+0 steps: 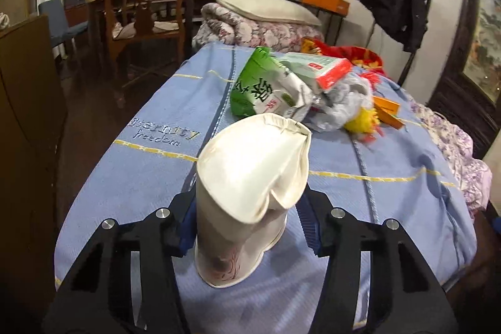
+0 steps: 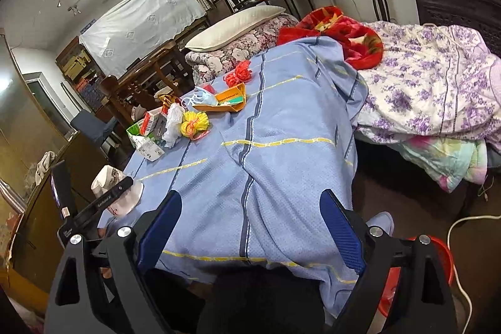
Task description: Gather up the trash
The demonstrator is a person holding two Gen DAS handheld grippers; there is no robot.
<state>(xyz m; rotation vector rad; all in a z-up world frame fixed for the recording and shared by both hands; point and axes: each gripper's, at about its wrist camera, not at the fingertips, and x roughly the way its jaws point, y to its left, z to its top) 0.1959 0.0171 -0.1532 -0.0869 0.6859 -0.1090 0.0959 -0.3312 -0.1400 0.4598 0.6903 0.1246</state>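
Trash lies in a heap on the bed, which is covered by a blue blanket with yellow stripes.

From the left wrist, a crumpled white paper cup stands between the fingers of the left gripper, its mouth squashed flat and its base near the blanket. The left finger touches the cup's side; the right finger is just beside it, and whether it touches is hard to tell. So I cannot tell if the cup is pinched. Farther along the bed are a green and white packet, a red and white carton resting on top of it, a crumpled grey plastic bag, a yellow pom-pom and an orange box, all touching or close together. A pillow sits on a folded floral quilt beyond.

From the right wrist, the right gripper hovers over bare blanket with its blue-padded fingers spread wide and nothing between them. The same heap is at the far left: the yellow pom-pom, a red pom-pom, the orange box with a blue face mask against it. The paper cup appears at the bed's left edge, partly behind the other gripper's black body. A red bin stands on the floor at lower right.
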